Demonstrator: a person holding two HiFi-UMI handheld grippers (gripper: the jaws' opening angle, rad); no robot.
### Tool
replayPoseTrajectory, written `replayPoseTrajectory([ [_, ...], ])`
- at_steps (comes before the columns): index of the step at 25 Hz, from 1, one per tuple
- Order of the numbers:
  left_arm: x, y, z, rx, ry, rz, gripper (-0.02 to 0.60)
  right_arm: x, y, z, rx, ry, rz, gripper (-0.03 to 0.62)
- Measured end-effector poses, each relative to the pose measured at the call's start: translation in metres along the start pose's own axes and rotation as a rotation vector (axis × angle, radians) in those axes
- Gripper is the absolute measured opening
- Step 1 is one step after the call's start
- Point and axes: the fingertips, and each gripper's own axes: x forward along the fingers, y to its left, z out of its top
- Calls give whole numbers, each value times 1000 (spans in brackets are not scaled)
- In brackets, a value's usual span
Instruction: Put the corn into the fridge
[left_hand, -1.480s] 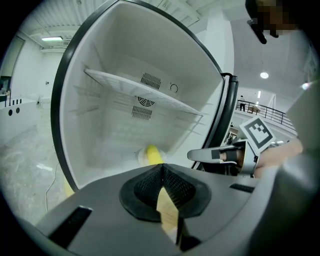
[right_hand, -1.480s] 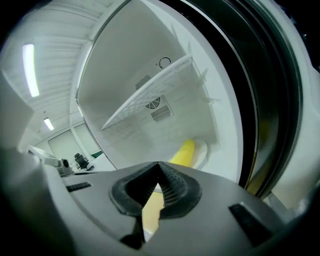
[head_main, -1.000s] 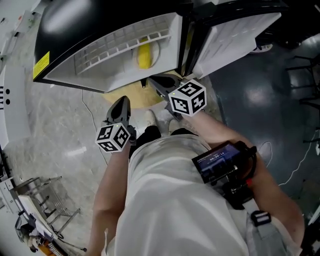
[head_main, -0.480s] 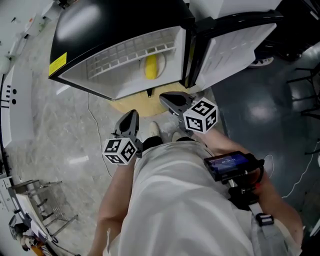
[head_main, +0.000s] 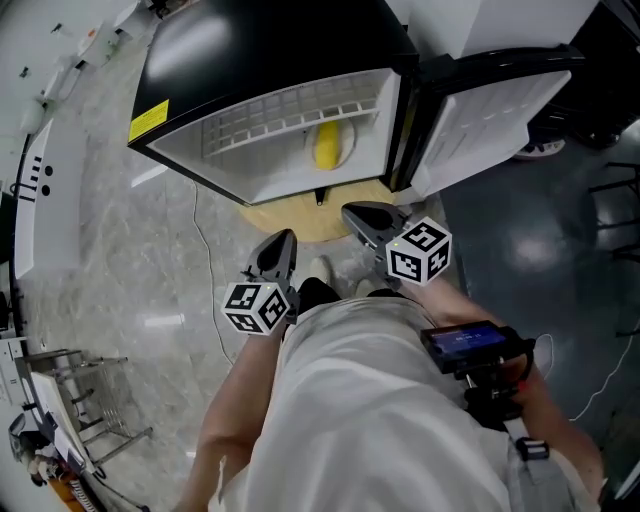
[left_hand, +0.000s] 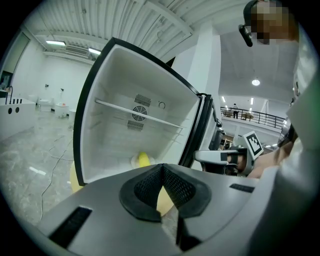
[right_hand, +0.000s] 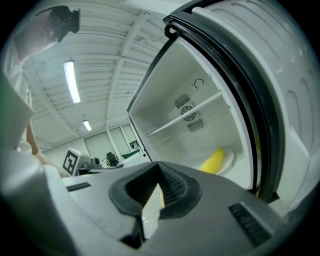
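Corn on its plate inside the open fridge, both grippers closed and empty

Corn (head_main: 328, 146) lies on a small white plate (head_main: 347, 152) on the floor of the fridge (head_main: 250, 60), a black cabinet with a white interior. From the head view the cob sits toward the right side of the compartment, close to the hinge edge. The fridge door (head_main: 492, 100) is swung wide open to the right. One thin shelf bar (left_hand: 135, 114) crosses the compartment above the corn, with a round fan vent (left_hand: 141, 100) on the back wall behind it.

The left gripper (head_main: 280, 245) is held in front of the fridge opening, well apart from the corn, its jaws pressed together at the tips with nothing between them. The right gripper (head_main: 358, 212) is held just beside it, nearer the door hinge, and its jaws are also together and hold nothing. Both point toward the open compartment.

A round yellowish mat (head_main: 290, 215) lies on the floor under the fridge's front edge, and both grippers hang over or near it. A thin cable (head_main: 200, 250) trails over the pale marbled floor to the left.
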Motion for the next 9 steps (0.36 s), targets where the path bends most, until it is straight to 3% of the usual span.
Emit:
replayPoseTrajectory([
  [9,9,-5,3,-4,-2,0,8,-4,-1,5,-12,4,3,6],
])
